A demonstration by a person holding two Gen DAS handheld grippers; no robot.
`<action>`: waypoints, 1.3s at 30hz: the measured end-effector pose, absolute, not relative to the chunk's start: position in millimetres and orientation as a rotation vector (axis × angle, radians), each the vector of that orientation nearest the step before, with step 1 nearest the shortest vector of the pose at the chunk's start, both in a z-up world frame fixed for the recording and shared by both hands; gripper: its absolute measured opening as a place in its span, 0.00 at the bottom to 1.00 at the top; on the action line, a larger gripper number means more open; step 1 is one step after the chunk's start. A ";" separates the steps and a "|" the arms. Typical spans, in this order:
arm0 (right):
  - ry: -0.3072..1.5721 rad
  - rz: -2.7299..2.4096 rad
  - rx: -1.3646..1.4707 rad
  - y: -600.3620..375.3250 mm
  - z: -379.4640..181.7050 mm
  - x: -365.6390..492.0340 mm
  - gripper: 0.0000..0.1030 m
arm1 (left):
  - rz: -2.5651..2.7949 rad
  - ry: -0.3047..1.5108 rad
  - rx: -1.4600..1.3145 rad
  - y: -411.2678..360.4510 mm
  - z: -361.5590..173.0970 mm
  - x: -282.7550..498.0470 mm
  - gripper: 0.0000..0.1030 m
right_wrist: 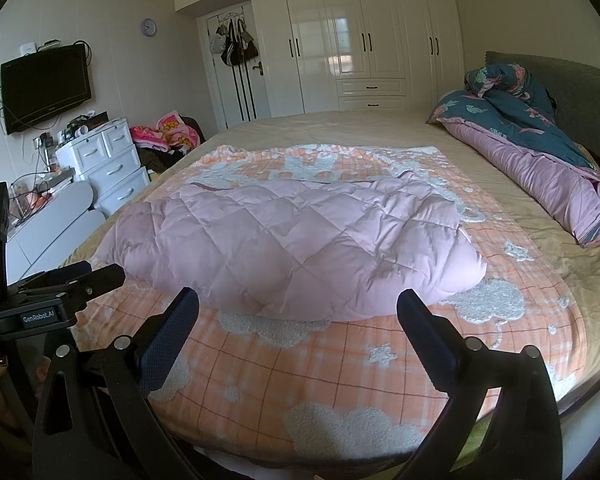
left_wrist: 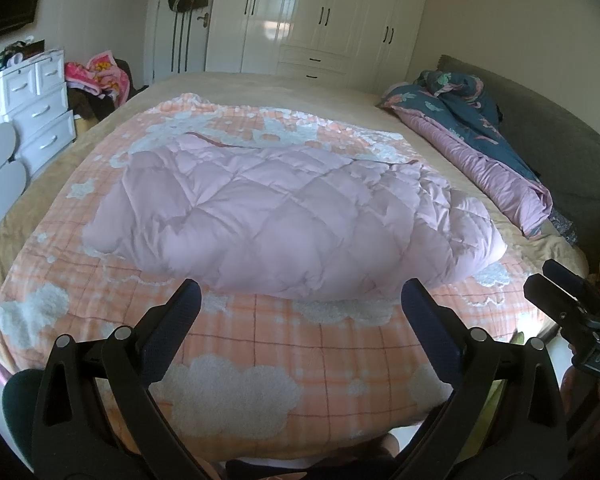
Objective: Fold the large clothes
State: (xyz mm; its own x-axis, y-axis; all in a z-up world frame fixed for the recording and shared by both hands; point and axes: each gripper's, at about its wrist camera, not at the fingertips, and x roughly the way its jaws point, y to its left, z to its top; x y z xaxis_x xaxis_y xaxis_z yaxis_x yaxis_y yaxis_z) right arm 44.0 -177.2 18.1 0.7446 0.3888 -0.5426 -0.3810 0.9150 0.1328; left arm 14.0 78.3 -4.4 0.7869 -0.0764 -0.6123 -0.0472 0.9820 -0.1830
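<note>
You are working two matching black plastic grippers: left gripper (left_wrist: 300, 294), right gripper (right_wrist: 298, 302). Dark blue textured pads (right_wrist: 168, 344) are lining the fingers; silver rivets, white "GenRobot.AI" lettering showing.

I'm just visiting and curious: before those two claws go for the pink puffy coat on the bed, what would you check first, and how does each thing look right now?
1. Left gripper open and holding nothing: ok.
2. Right gripper open and holding nothing: ok.
3. Pink quilted coat lying on the orange checked blanket, within view of both cameras: ok.
4. Nothing lying on top of the coat: ok.
5. Rolled duvet by the headboard apart from the coat: ok.
6. Coat spread flat, sleeves visible for folding: not ok; it looks bunched and no sleeve can be made out.
</note>
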 end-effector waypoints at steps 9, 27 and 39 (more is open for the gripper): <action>0.600 0.423 0.008 -177.8 19.1 43.9 0.96 | -0.011 0.666 -0.187 77.0 -3.7 12.9 0.91; 0.601 0.425 0.002 -177.5 19.8 43.4 0.96 | -0.032 0.658 -0.193 76.4 1.0 11.7 0.91; 0.599 0.412 0.001 -181.2 19.5 44.0 0.96 | -0.067 0.643 -0.221 80.6 3.9 10.0 0.91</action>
State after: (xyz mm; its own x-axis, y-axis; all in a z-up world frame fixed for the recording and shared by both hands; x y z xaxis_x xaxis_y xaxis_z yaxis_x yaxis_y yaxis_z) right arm 44.0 -181.2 19.5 0.7475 0.3766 -0.5472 -0.3760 0.9190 0.1188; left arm 10.0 80.6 3.9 0.7988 -0.1305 -0.5873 -0.0064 0.9743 -0.2251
